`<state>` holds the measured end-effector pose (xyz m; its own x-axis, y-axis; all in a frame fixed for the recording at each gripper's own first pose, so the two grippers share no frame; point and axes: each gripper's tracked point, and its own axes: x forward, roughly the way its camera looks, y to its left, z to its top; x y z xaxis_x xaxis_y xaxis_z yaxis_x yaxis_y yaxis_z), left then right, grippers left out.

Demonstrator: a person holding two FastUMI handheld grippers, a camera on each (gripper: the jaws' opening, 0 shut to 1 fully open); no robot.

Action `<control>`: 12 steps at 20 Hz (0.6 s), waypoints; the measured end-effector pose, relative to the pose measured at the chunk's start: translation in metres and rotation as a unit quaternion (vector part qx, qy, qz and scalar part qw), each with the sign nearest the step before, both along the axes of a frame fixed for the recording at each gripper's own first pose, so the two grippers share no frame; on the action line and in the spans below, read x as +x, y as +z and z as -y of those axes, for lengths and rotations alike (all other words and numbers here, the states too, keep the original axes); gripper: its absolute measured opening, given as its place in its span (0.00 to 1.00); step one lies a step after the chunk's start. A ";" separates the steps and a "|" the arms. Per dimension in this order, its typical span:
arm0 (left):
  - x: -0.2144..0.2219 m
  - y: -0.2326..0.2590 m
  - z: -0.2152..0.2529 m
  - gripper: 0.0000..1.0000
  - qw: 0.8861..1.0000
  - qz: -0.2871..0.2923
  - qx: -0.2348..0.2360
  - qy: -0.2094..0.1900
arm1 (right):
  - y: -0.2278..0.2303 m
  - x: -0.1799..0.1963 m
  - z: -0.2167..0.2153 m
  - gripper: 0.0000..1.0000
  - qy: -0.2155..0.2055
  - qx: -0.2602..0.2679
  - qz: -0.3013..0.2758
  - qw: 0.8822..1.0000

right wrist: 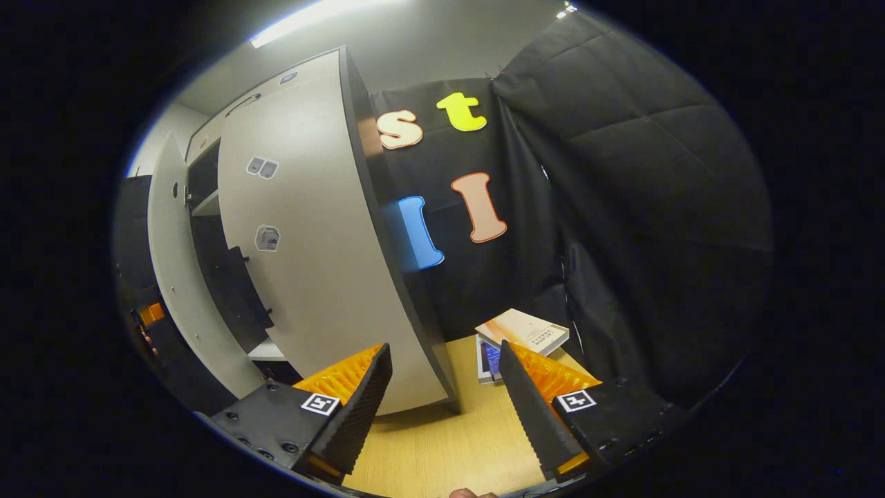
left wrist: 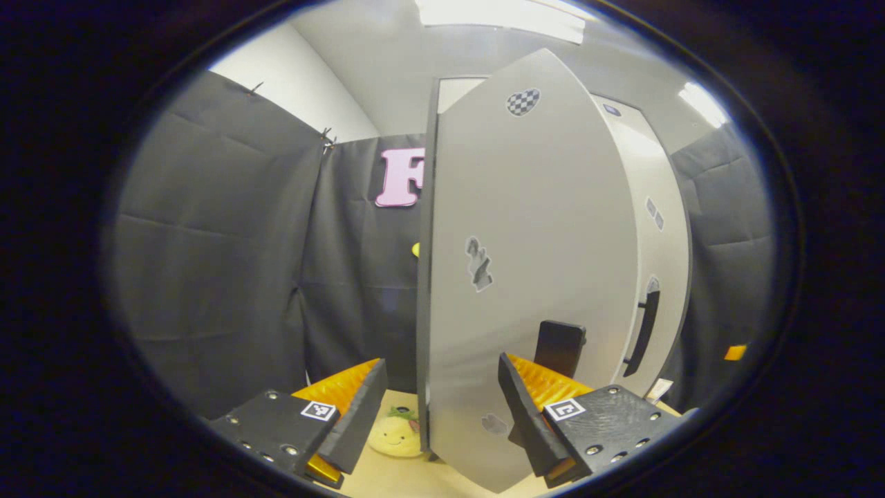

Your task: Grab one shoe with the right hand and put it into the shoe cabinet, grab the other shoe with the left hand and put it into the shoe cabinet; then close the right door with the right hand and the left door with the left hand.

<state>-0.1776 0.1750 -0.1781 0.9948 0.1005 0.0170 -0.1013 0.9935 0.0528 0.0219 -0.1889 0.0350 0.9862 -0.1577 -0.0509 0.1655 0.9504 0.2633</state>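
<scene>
Shoe cabinet (left wrist: 643, 228) stands on the wooden surface (right wrist: 449, 429), and both grippers are empty with no shoe between their fingers, so the door-closing steps appear to be in hand. In the left gripper view, the left door (left wrist: 525, 277) swings out edge-on, its edge sitting between the fingers of the left gripper (left wrist: 442, 408), which is spread wide; whether a finger touches the panel cannot be told. In the right gripper view, the right door (right wrist: 311, 263) looks partly open, a dark gap showing the shelves inside. The right gripper (right wrist: 446, 408) is wide apart, just beside that door's lower edge. Next, each door probably needs a push toward the cabinet front.
</scene>
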 end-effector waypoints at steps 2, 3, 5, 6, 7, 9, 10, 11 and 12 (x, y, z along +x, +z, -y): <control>0.012 0.000 0.022 0.92 1.000 0.002 0.002 -0.011 | -0.002 -0.004 0.009 0.98 -0.009 -0.012 0.000 1.000; 0.017 0.001 0.031 0.92 1.000 0.001 0.003 -0.015 | -0.003 -0.007 0.013 0.98 -0.012 -0.017 0.000 1.000; 0.026 0.004 0.042 0.91 1.000 0.001 0.013 -0.003 | -0.002 -0.012 0.020 0.98 -0.017 -0.022 0.003 1.000; 0.027 0.006 0.046 0.91 1.000 0.001 0.021 0.002 | -0.002 -0.013 0.022 0.98 -0.019 -0.022 0.003 1.000; 0.026 0.007 0.049 0.91 1.000 0.001 0.029 0.006 | -0.004 -0.015 0.025 0.98 -0.020 -0.021 0.003 1.000; 0.025 0.007 0.052 0.91 0.999 0.003 0.041 0.013 | -0.016 -0.014 0.031 0.98 -0.020 -0.018 -0.002 1.000; 0.025 0.006 0.053 0.91 0.999 0.003 0.039 0.014 | -0.020 -0.016 0.031 0.98 -0.017 -0.017 -0.006 1.000; 0.023 0.005 0.053 0.91 0.999 0.003 0.032 0.011 | -0.023 -0.017 0.031 0.98 -0.016 -0.018 -0.010 1.000; 0.020 0.005 0.055 0.92 1.000 0.005 0.021 0.005 | -0.024 -0.017 0.031 0.98 -0.013 -0.020 -0.013 1.000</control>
<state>-0.1577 0.1205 -0.1726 0.9936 0.1090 0.0313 -0.1115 0.9893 0.0941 0.0046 -0.2194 0.0114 0.9802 -0.1852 -0.0701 0.1963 0.9554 0.2207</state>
